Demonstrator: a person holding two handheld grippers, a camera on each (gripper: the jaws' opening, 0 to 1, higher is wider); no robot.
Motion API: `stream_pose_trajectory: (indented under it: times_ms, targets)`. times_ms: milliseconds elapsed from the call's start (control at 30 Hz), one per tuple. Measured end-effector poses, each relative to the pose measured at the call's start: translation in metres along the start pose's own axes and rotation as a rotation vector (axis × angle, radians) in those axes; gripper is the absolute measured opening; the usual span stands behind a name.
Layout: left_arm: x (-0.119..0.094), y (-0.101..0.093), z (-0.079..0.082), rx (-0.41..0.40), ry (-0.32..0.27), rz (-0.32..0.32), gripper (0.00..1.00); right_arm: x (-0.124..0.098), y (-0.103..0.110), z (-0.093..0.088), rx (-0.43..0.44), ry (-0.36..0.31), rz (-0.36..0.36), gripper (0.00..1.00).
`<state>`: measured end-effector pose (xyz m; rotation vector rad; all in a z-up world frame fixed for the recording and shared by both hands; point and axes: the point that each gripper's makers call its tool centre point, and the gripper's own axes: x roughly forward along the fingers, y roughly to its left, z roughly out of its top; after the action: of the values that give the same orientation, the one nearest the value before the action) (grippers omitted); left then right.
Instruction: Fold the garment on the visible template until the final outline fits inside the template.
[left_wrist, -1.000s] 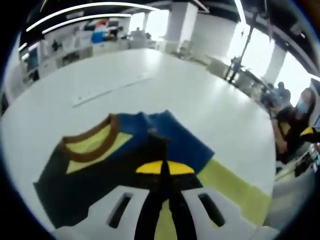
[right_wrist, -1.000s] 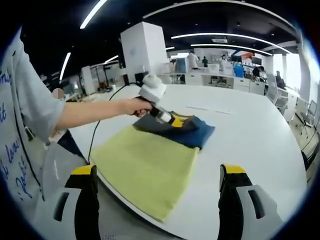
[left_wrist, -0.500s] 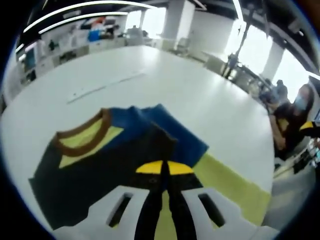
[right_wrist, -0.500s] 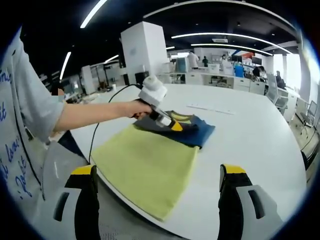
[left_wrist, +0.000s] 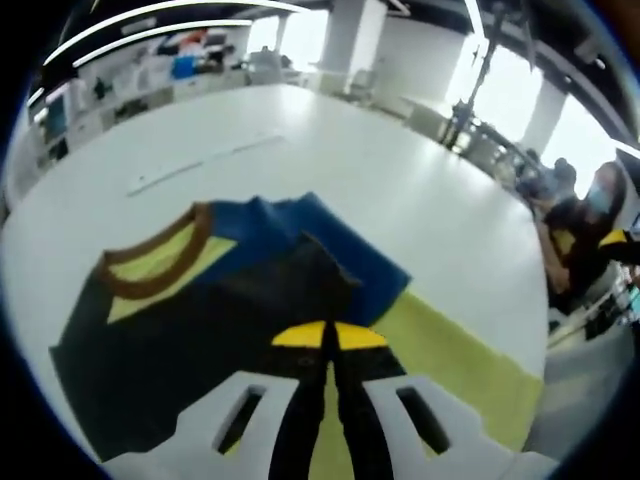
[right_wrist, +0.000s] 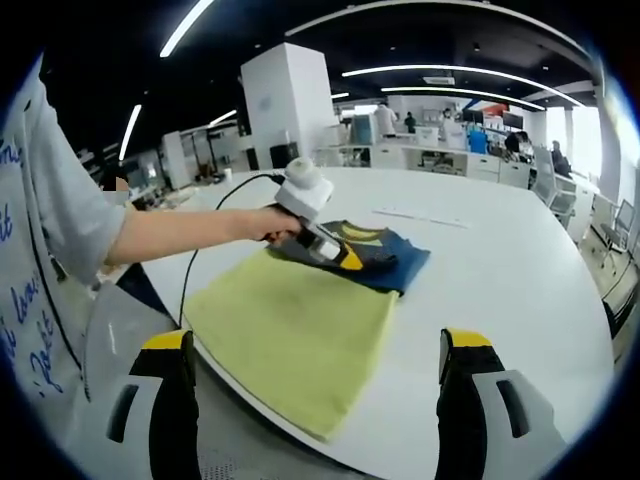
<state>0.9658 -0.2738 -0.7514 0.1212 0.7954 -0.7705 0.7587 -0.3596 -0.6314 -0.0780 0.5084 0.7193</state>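
Note:
A dark and blue garment (left_wrist: 200, 320) with a brown collar (left_wrist: 150, 270) lies partly on a yellow-green template (left_wrist: 450, 350) on the white table (left_wrist: 350, 160). My left gripper (left_wrist: 327, 337) is low over the garment, its yellow-tipped jaws pressed together on a raised fold of the dark fabric. In the right gripper view a hand (right_wrist: 265, 222) holds the left gripper (right_wrist: 352, 260) over the garment (right_wrist: 385, 262), at the far end of the template (right_wrist: 290, 335). My right gripper (right_wrist: 312, 345) hangs near the table's front edge, jaws wide apart and holding nothing.
A pale tape line (left_wrist: 200, 165) runs across the table beyond the garment. A black cable (right_wrist: 200, 250) trails from the left gripper off the table edge. A seated person (left_wrist: 585, 240) is beside the table. Shelves and desks stand far behind.
The left gripper has moved a little further across the garment toward its blue side, taking the dark fabric along. The right gripper has stayed still and open.

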Motion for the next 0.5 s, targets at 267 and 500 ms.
stream_pose_trajectory:
  times_ms: [267,500]
  targets:
    - [0.0074,-0.0026,-0.0052,0.033,0.020,0.013,0.00,-0.0002,-0.0007,-0.0016,0.001,0.003,0.000,1.00]
    - [0.0098,-0.0021,-0.0087,0.042,0.029,0.014,0.00,-0.0003,0.0000,-0.0032,0.001,0.008,0.006,1.00]
